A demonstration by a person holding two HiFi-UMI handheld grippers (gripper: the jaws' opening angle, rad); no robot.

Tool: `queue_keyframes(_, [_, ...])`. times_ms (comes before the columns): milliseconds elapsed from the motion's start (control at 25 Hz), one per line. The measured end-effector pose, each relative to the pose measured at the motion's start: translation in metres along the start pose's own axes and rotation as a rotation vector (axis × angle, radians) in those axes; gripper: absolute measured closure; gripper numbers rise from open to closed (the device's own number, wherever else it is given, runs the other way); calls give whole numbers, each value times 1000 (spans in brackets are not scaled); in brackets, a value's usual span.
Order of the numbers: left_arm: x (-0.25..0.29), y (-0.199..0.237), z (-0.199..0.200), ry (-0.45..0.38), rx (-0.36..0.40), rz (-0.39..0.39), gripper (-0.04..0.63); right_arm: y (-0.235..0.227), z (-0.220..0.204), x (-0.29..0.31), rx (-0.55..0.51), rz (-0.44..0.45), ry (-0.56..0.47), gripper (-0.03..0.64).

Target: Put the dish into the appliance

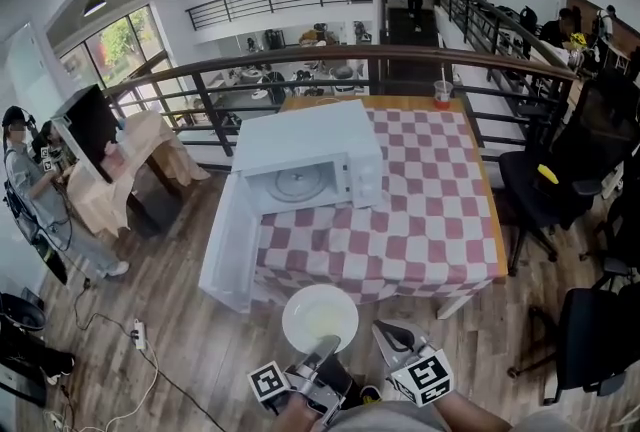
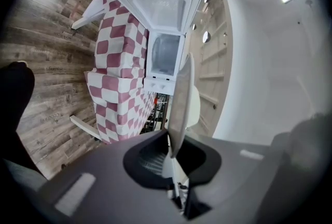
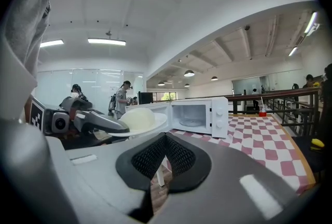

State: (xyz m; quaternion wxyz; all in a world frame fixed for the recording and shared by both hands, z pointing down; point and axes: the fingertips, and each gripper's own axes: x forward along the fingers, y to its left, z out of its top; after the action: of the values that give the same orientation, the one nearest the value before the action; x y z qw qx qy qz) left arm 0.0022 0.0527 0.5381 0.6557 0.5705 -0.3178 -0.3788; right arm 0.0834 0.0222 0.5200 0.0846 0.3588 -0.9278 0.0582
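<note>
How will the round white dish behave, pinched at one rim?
Likely rigid: the round white dish looks level and unbent though the left hand-held gripper pinches only its near rim. Probably apt to tilt or slip, since most of it overhangs the jaws. Its smooth surface suggests a slippery, breakable glaze.

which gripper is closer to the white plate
Left. The left gripper has its jaws shut on the near rim of the plate. The right gripper sits just right of the plate, apart from it, with nothing between its jaws.
</note>
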Motion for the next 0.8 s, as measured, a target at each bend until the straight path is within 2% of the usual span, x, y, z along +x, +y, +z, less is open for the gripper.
queue_keyframes(800, [30,4,18,44,-1,15,571,-29,3,24,6,-43,-5,618])
